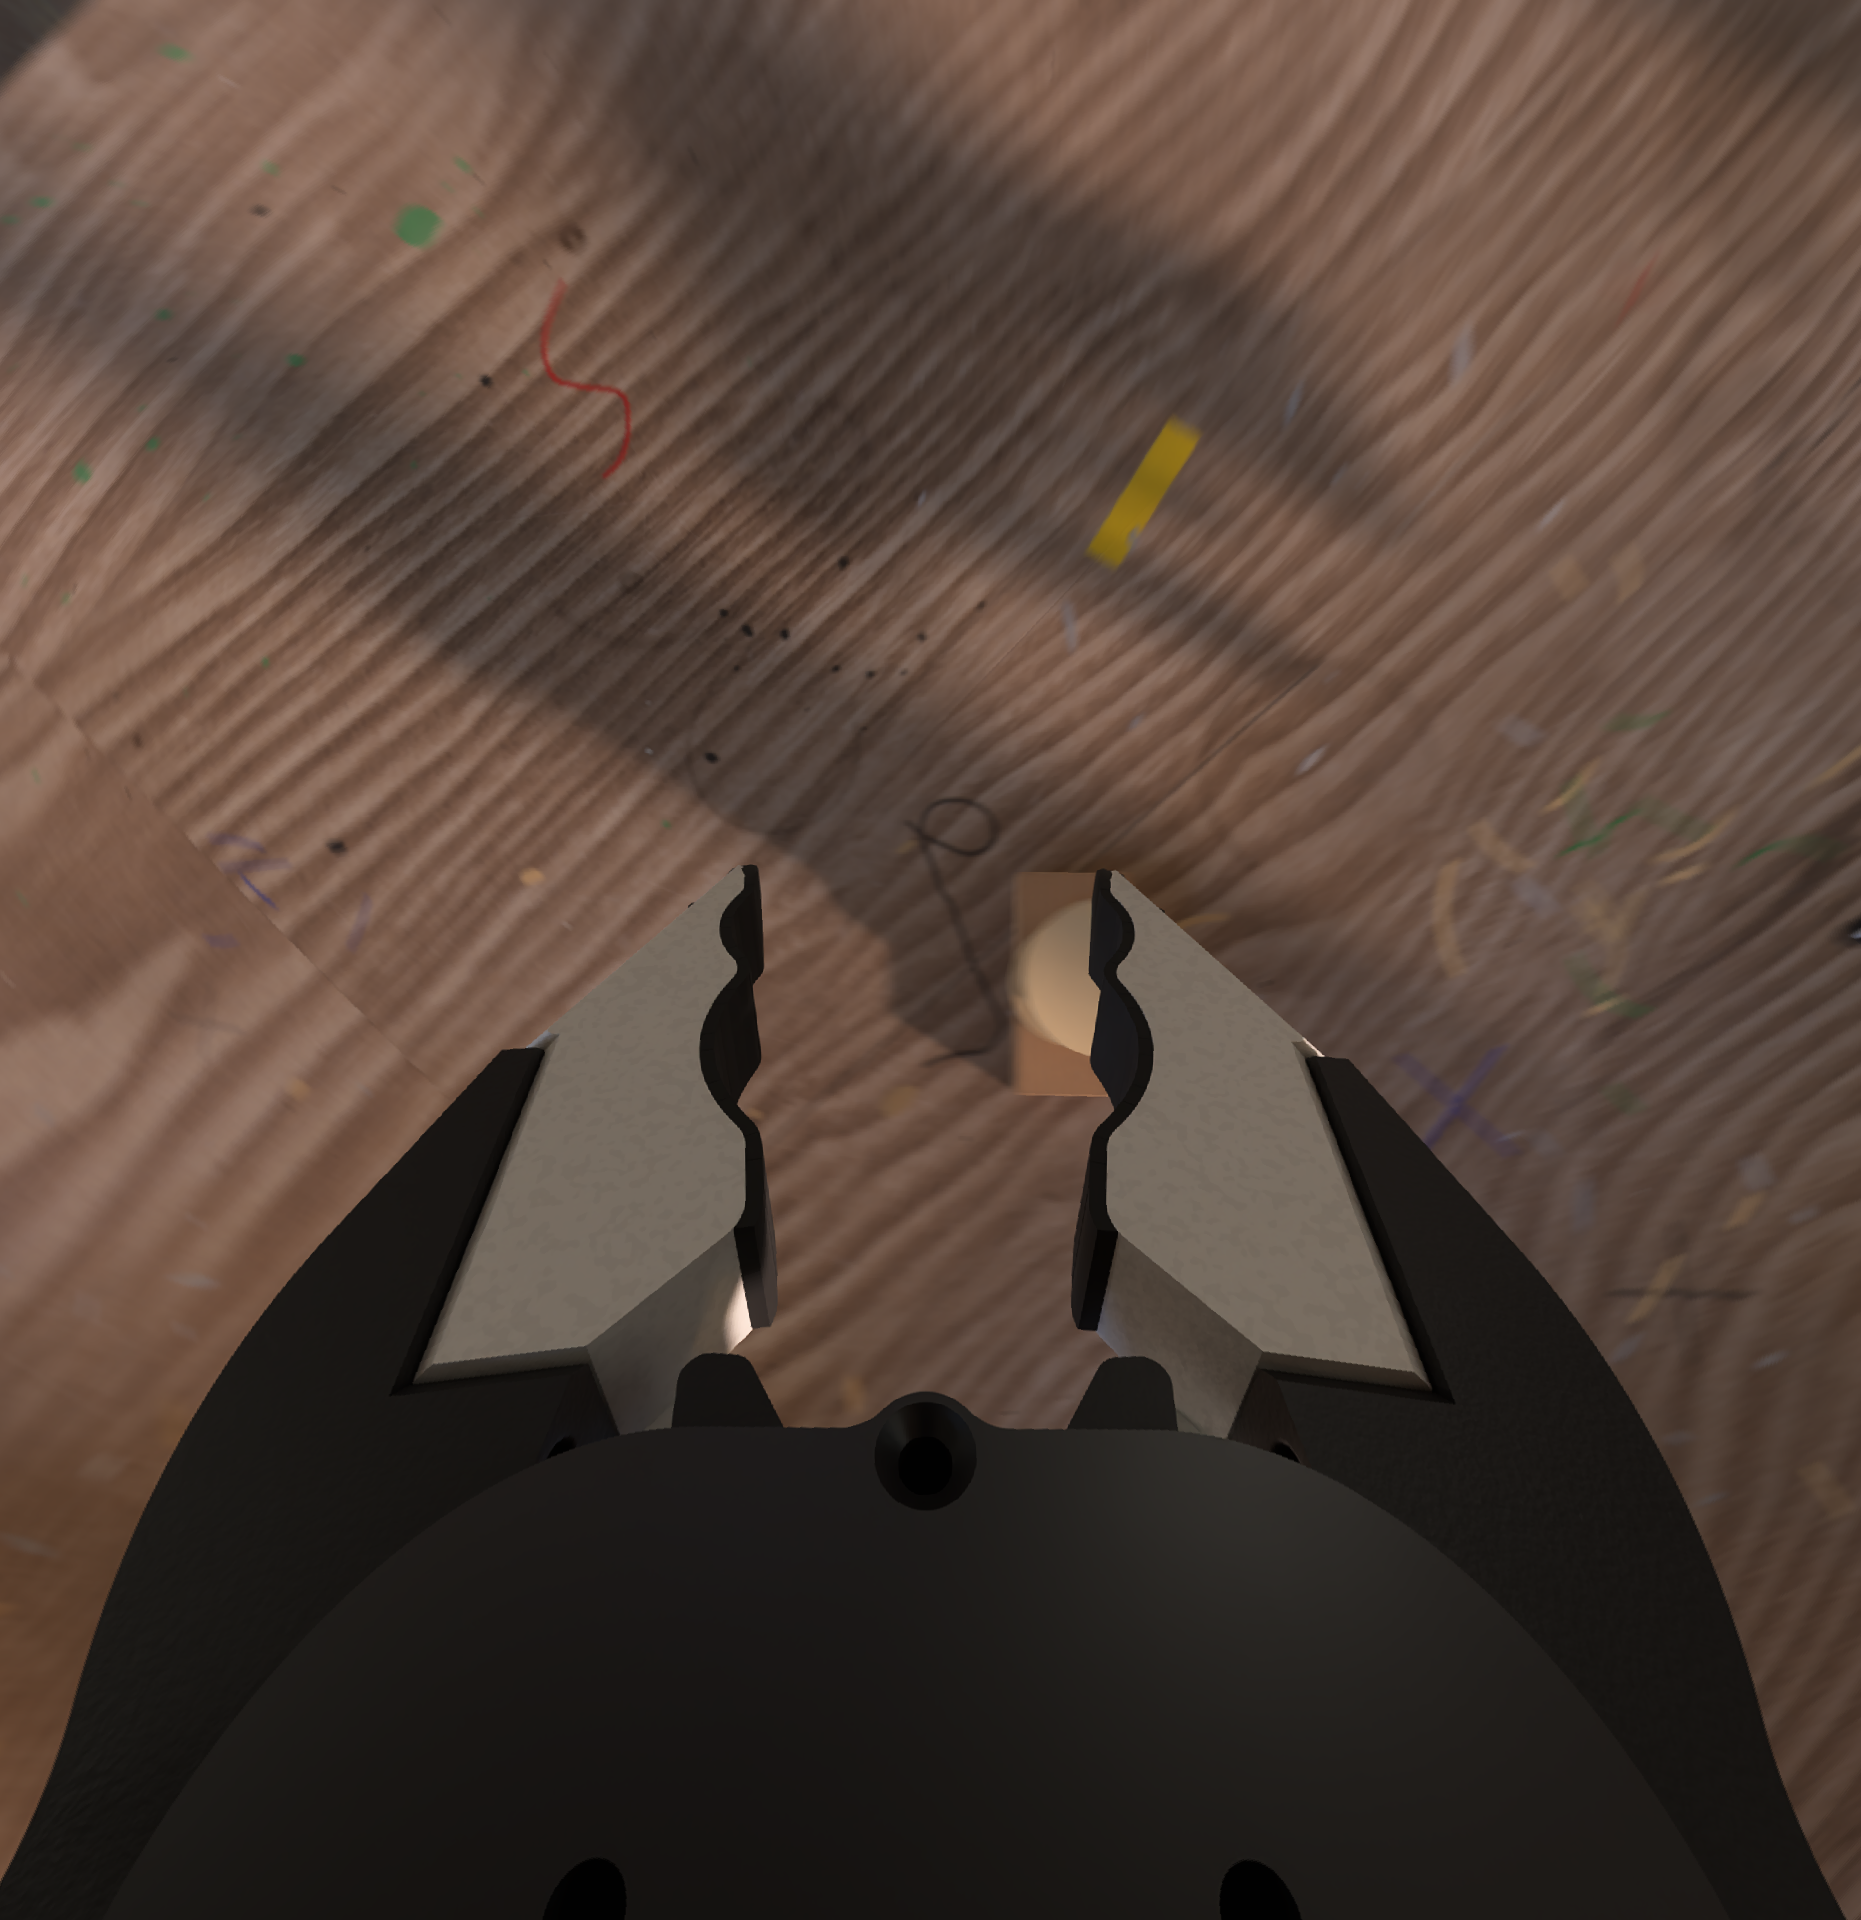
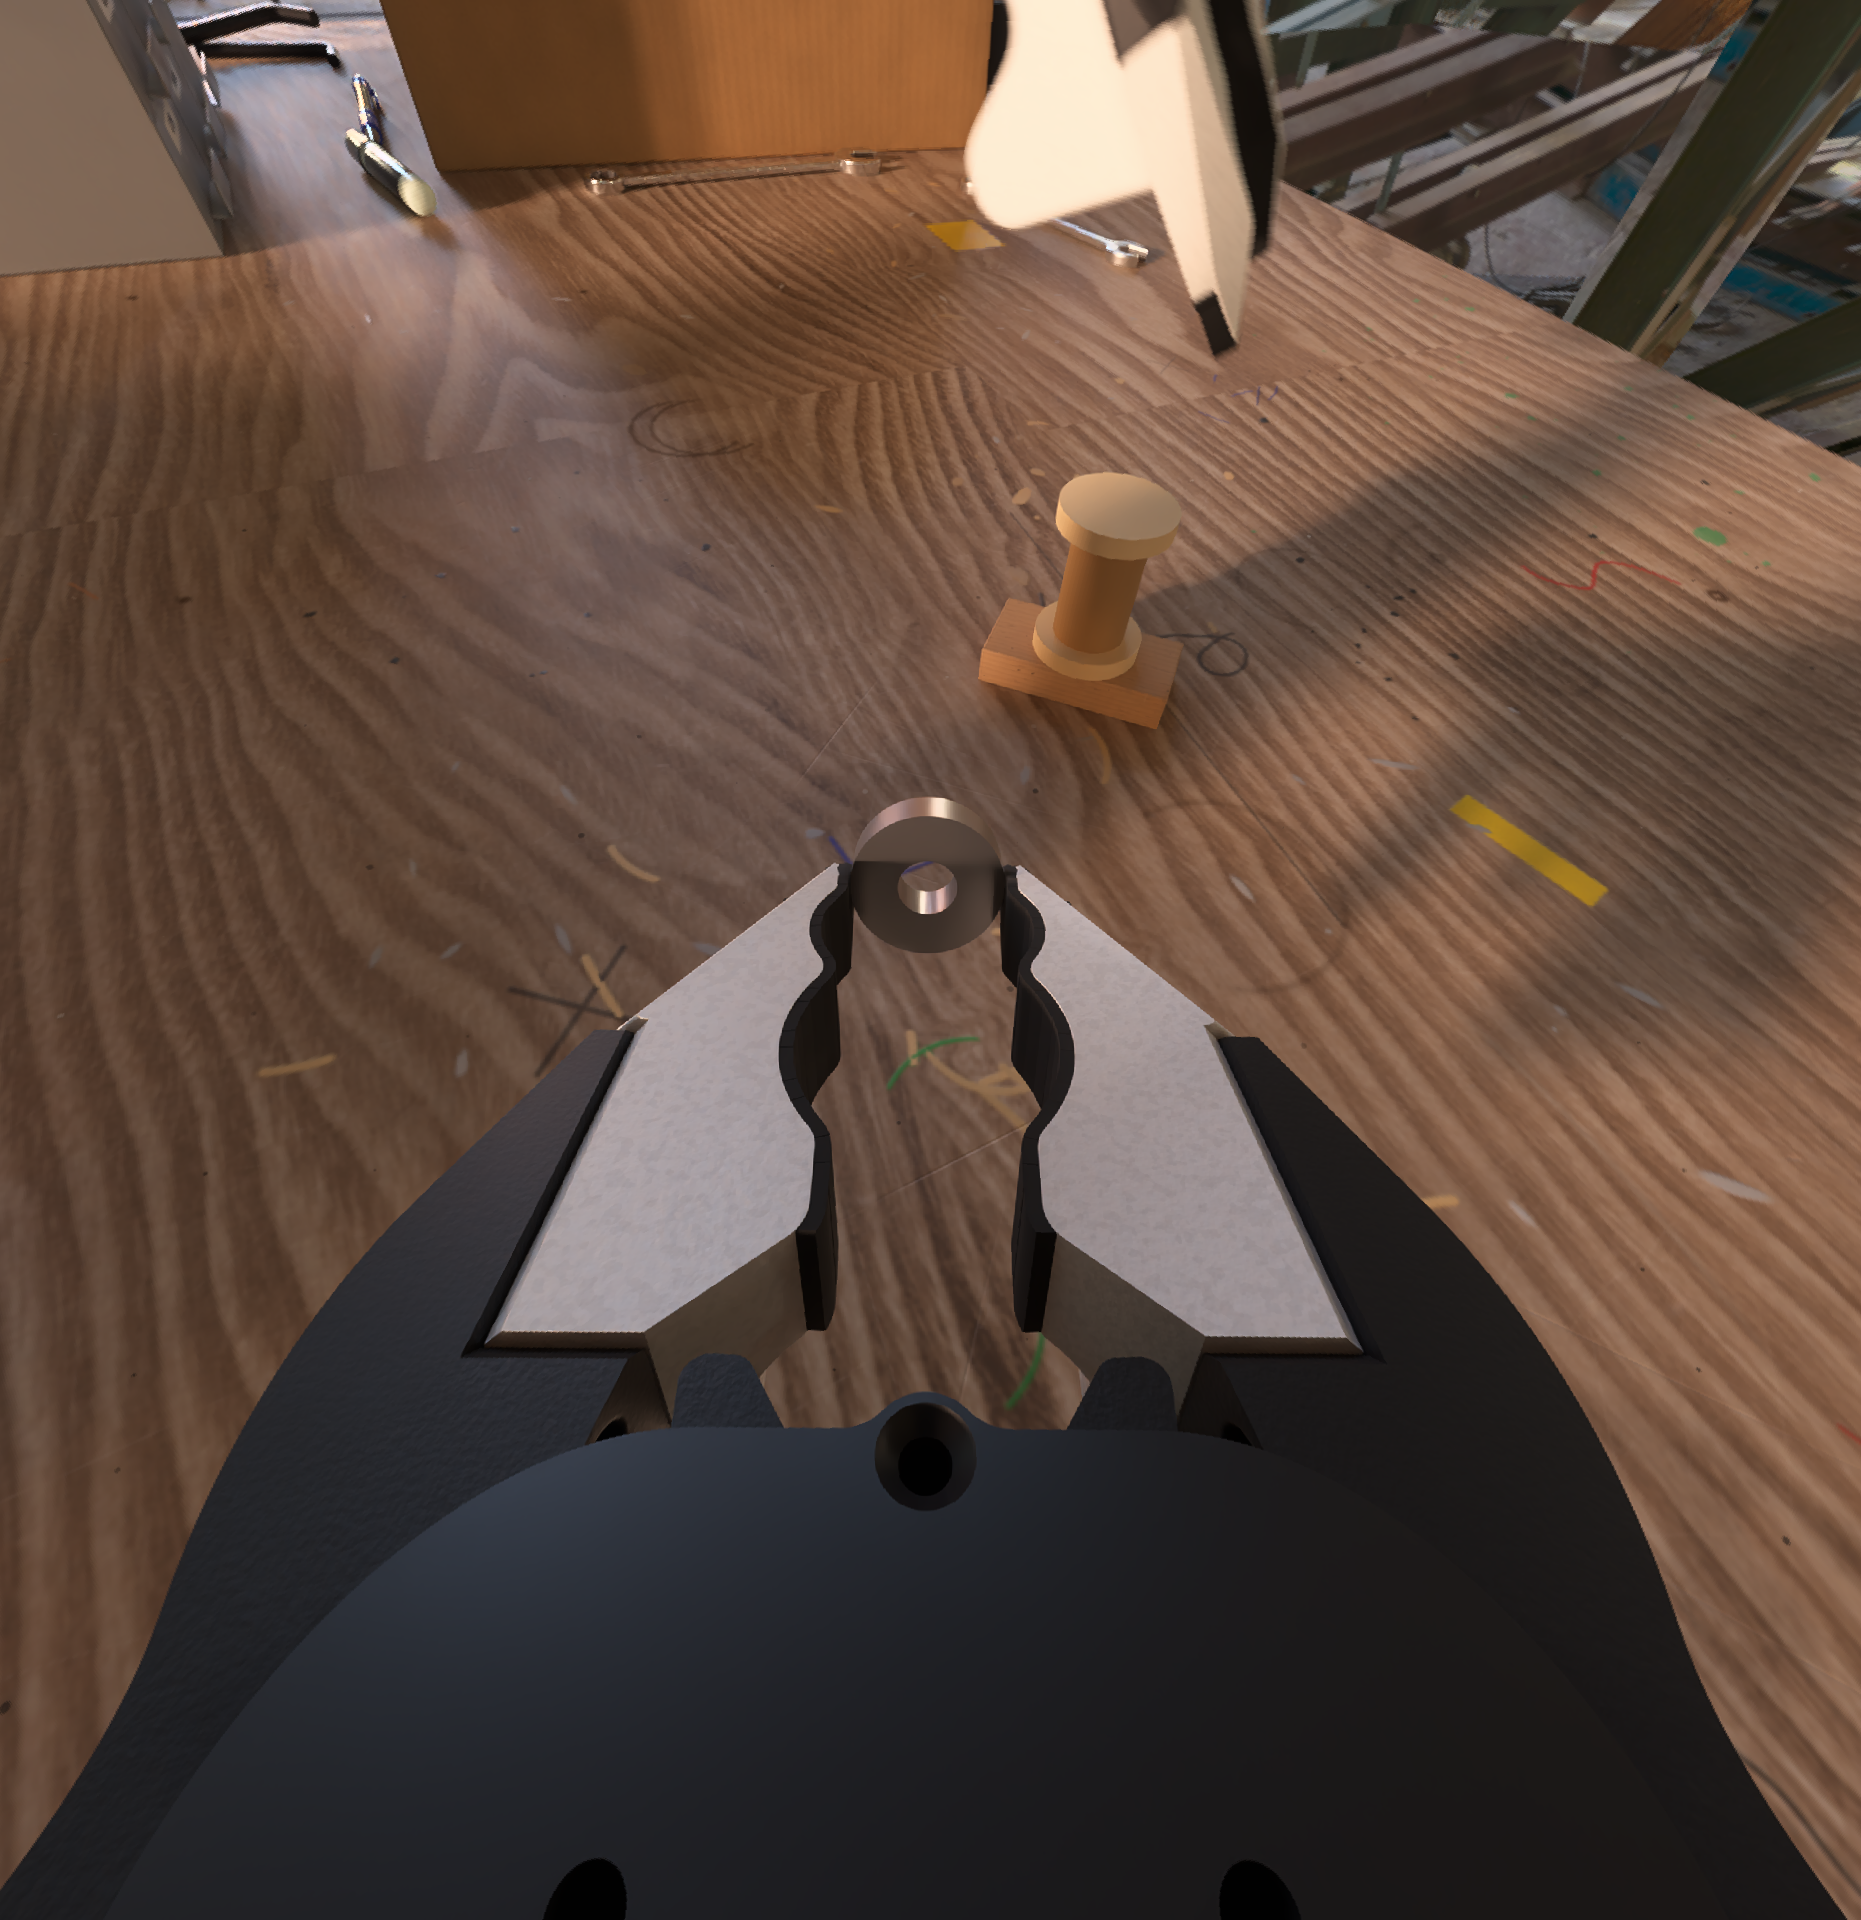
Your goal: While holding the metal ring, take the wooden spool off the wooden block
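A pale wooden spool (image 2: 1102, 577) stands upright on a small flat wooden block (image 2: 1019, 657) on the workbench, ahead and right of my right gripper (image 2: 926, 883). My right gripper is shut on a metal ring (image 2: 926, 883), held upright at its fingertips above the bench. My left gripper (image 1: 926, 883) is open and empty, looking down from above; the spool (image 1: 1056, 987) and block (image 1: 1051, 1070) show just left of its right finger, partly hidden by it. The left gripper also shows in the right wrist view (image 2: 1175, 156), hanging high over the spool.
A cardboard box (image 2: 687, 73) stands at the back of the bench, with wrenches (image 2: 728, 175) and a pen-like tool (image 2: 386, 156) near it. Yellow tape strips (image 2: 1528, 847) lie on the wood. The bench edge runs along the right (image 2: 1528, 343).
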`<state>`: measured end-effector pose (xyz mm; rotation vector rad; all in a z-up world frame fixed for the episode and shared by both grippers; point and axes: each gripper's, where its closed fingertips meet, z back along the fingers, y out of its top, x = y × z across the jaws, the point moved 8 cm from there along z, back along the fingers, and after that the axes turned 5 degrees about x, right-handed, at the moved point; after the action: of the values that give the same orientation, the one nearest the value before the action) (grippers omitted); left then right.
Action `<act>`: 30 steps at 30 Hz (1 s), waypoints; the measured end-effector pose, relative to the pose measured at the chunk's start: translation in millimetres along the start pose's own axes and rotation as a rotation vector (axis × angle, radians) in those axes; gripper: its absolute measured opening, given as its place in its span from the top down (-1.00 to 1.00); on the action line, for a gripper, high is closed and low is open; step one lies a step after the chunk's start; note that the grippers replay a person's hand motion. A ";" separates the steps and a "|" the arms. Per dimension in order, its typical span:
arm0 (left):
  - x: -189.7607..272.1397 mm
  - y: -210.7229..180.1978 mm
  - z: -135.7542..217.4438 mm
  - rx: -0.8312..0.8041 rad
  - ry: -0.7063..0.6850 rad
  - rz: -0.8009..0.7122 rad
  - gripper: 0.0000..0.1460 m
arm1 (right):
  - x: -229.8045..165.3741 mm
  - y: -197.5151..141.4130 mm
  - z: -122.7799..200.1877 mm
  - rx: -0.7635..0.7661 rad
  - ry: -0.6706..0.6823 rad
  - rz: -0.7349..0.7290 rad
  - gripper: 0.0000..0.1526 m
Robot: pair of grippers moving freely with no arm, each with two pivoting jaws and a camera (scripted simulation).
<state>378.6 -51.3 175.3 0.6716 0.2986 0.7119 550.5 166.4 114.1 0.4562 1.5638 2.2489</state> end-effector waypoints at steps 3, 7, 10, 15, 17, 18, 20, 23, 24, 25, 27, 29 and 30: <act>33.8 -31.9 35.1 0.241 0.009 0.178 0.14 | -1.2 0.3 -0.2 0.002 0.000 0.005 0.63; 82.4 -100.1 51.5 0.383 0.048 0.266 0.16 | -1.5 -2.7 -2.7 -0.007 0.001 0.004 0.63; 110.0 -144.8 54.1 0.381 0.122 0.280 0.13 | -1.6 -2.3 -3.6 -0.015 -0.012 0.015 0.63; 130.8 -163.7 67.8 0.412 0.226 0.179 0.12 | 1.9 2.2 -2.1 -0.006 -0.052 0.038 0.63; 134.3 -160.8 68.2 0.417 0.248 0.141 0.12 | 3.6 2.9 -1.7 -0.003 -0.059 0.027 0.63; 136.0 -159.7 67.0 0.412 0.252 0.127 0.11 | 4.0 3.0 -1.7 -0.002 -0.063 0.024 0.63; 138.9 -159.5 63.1 0.394 0.256 0.103 0.11 | 3.9 2.8 -1.7 -0.004 -0.065 0.027 0.63; 141.0 -161.2 56.6 0.364 0.264 0.077 0.11 | 2.8 1.4 -2.2 -0.007 -0.066 0.036 0.63; 140.8 -161.1 55.0 0.359 0.259 0.075 0.11 | 2.5 0.5 -2.5 -0.009 -0.063 0.036 0.63; 140.0 -160.5 53.5 0.355 0.251 0.077 0.11 | 2.4 -0.6 -2.8 -0.013 -0.063 0.036 0.63; 135.8 -158.0 50.4 0.346 0.237 0.083 0.11 | 2.4 -2.7 -2.9 -0.020 -0.064 0.037 0.63; 126.9 -152.6 46.5 0.328 0.239 0.078 0.11 | 2.9 -3.9 -2.7 -0.023 -0.066 0.033 0.63; 120.7 -148.6 43.9 0.313 0.243 0.070 0.10 | 3.2 -4.3 -2.6 -0.022 -0.064 0.029 0.63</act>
<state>561.5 -72.2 106.9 0.8970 0.6210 0.8242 547.0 167.1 109.4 0.5428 1.5079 2.2480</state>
